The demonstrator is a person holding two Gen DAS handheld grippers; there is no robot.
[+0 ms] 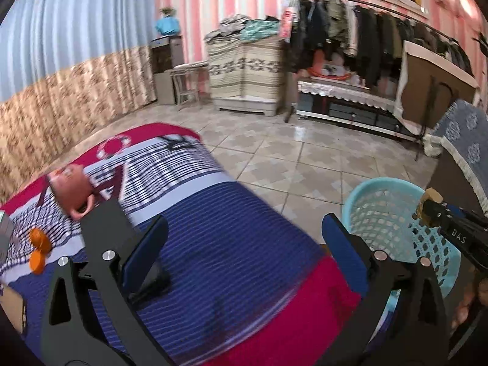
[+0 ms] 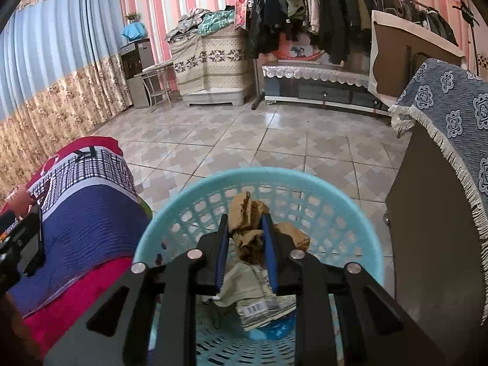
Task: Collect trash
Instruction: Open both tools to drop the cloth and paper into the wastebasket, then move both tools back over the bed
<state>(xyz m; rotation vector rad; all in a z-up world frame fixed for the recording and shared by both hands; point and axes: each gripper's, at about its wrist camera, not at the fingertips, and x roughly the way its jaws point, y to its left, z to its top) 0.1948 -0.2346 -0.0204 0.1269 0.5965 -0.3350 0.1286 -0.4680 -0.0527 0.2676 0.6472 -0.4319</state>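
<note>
My right gripper (image 2: 245,218) is shut on a crumpled brown paper (image 2: 241,206) and hangs over the turquoise plastic basket (image 2: 259,173). Inside the basket lie another brown paper scrap (image 2: 292,235), a wrapper with a barcode (image 2: 259,308) and something blue (image 2: 274,329). My left gripper (image 1: 244,238) stands wide open over the striped blue, white and red tablecloth (image 1: 231,244), with nothing between its fingers. The left wrist view shows the basket (image 1: 381,183) to its right on the floor, with the right gripper (image 1: 427,210) holding the brown paper (image 1: 430,196) above the rim.
A pink mug (image 1: 73,189) lies tilted on the table's far left, with orange pieces (image 1: 39,244) nearer. A cabinet under a blue fringed cloth (image 2: 442,152) stands right of the basket. Tiled floor (image 2: 244,134) stretches to a clothes rack (image 2: 335,6) and covered furniture.
</note>
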